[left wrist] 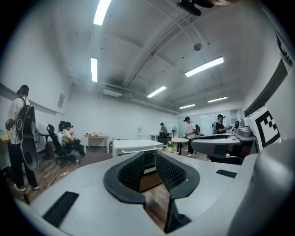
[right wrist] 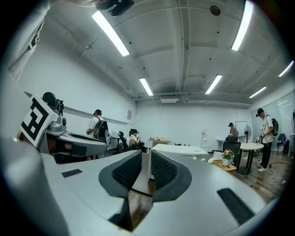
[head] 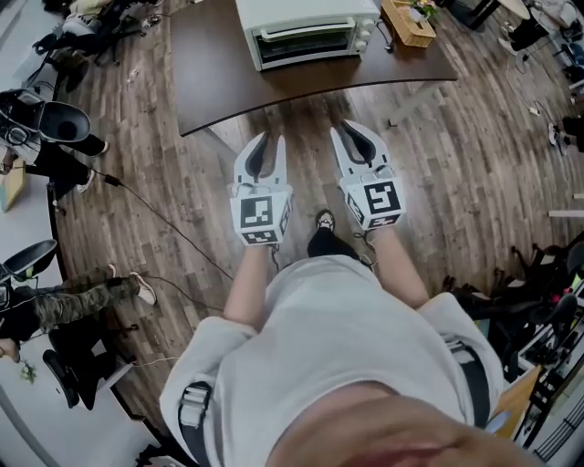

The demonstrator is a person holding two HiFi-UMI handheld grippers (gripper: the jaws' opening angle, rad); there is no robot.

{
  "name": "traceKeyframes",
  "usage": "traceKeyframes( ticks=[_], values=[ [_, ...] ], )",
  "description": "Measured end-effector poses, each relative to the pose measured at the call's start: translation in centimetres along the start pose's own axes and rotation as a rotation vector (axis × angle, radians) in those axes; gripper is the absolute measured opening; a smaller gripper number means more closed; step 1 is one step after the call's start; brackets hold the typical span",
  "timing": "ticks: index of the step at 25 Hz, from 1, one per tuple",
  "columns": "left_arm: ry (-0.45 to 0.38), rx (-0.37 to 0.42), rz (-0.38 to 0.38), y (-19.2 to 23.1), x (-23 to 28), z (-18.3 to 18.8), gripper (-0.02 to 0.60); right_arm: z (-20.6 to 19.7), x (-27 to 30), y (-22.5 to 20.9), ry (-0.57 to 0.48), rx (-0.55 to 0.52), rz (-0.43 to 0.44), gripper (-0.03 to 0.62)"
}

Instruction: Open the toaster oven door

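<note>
Head view: boxy white toaster oven (head: 306, 32), dark curved tabletop (head: 219, 77).

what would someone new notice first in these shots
Two white tools fill the middle of the head view: the left hand-held gripper and the right hand-held gripper, side by side over the wood floor, jaws slightly apart with nothing between them. Just ahead, a white toaster oven sits with its door shut on a dark table, with a small wooden basket at its right.
</note>
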State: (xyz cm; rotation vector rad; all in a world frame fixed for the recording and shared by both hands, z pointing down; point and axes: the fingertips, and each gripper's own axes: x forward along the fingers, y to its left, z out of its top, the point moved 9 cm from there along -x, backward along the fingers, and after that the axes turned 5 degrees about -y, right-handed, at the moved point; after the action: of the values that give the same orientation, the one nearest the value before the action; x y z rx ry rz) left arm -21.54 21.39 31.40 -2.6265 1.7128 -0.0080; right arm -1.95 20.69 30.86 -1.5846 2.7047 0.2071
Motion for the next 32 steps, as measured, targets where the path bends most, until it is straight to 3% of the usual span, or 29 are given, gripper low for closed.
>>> traceKeyframes(
  ticks=[12, 32],
  values=[
    [0.010, 0.014, 0.018, -1.3, 12.1, 0.3, 0.075, -1.9, 5.9, -10.9, -0.005, 0.019, 0.009, 0.067],
    [0.118, -0.003, 0.059, 2.0, 23.6, -2.8, 0.075, -6.5, 13.5, -19.4, 0.078, 0.087, -0.016, 0.084]
  ],
)
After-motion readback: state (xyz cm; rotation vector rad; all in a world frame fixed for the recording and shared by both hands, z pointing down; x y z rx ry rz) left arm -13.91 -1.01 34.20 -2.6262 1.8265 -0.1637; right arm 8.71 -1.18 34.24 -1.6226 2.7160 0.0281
